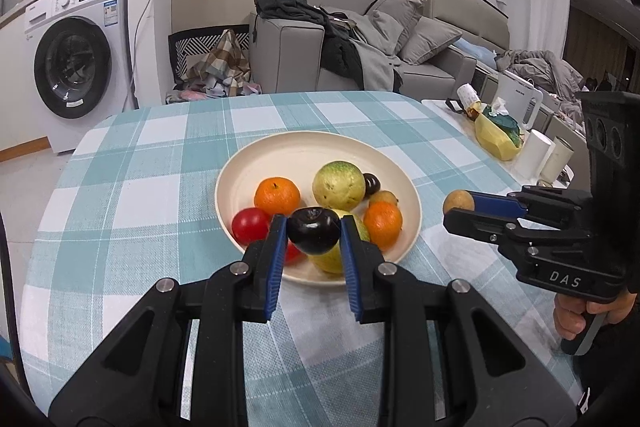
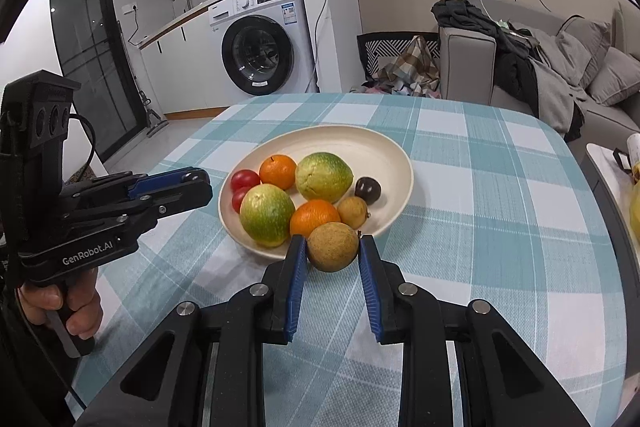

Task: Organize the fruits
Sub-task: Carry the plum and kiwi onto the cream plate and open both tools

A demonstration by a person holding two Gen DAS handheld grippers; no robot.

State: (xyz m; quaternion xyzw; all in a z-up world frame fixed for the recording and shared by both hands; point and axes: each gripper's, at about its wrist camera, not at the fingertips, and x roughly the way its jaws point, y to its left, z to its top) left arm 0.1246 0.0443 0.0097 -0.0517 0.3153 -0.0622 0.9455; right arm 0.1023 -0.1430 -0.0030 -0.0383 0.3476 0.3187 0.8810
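Pinching a dark plum [image 1: 314, 231] between their blue pads, the left tongs [image 1: 313, 233] hang at the lower centre of the left wrist view, above the near rim of the cream plate [image 1: 280, 147]. The right tongs [image 2: 333, 247] are clamped on a brown round fruit [image 2: 333, 246] low in the middle of the right wrist view, just over the plate's near edge. On the plate lie two tangerines [image 2: 278, 171], two green-yellow fruits [image 2: 324, 175], red tomatoes [image 2: 245, 179], a second dark plum [image 2: 368, 189] and a small yellowish fruit [image 2: 352, 212], crowded toward its near half, while the far half is bare. The checked table [image 1: 132, 187] has open cloth left of the plate and behind it, up to its rounded far edge. In the left wrist view, at right, a narrow side surface [image 1: 444, 107] with a yellow bag [image 1: 496, 139] and paper rolls [image 1: 534, 153] borders the table.
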